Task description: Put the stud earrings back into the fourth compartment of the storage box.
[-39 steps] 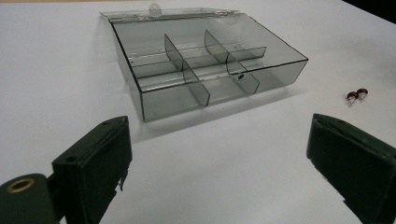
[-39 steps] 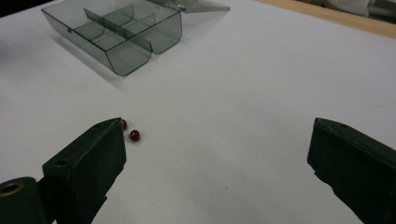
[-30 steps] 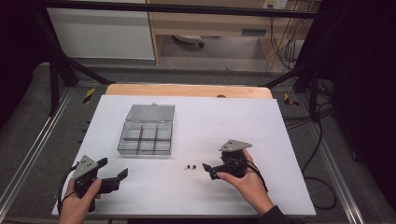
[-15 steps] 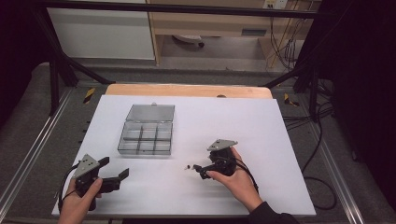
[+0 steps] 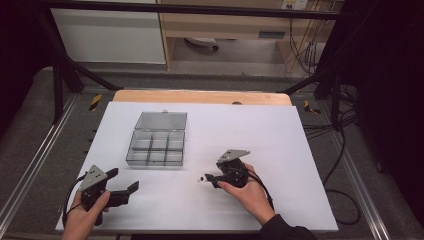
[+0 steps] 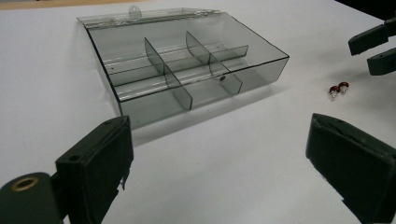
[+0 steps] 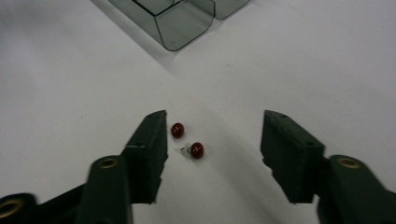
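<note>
Two small red studs point(image 7: 196, 150) lie close together on the white table top point(image 5: 280, 140), in front of a clear grey compartment box point(image 5: 155, 162). My right gripper point(image 7: 212, 140) is low over them. Its jaws have just been closing and stand half apart with both studs between them, nearer the left jaw, with no pad touching. In the high view the right gripper point(image 5: 208, 178) points left at the studs point(image 5: 200, 179). My left gripper point(image 5: 122, 180) rests open at the front left, with nothing in it. The left gripper point(image 6: 224, 154) faces the box point(image 6: 187, 70) and the studs point(image 6: 338, 88).
The box has several empty compartments, and its lid point(image 5: 162, 120) lies open flat behind it. A wooden strip point(image 5: 200, 96) runs along the table's far edge. Metal frame rails point(image 5: 30, 170) and cables point(image 5: 345, 160) flank the white top.
My right gripper has moved left to the studs and its jaws have narrowed around them. The left gripper has stayed where it was.
</note>
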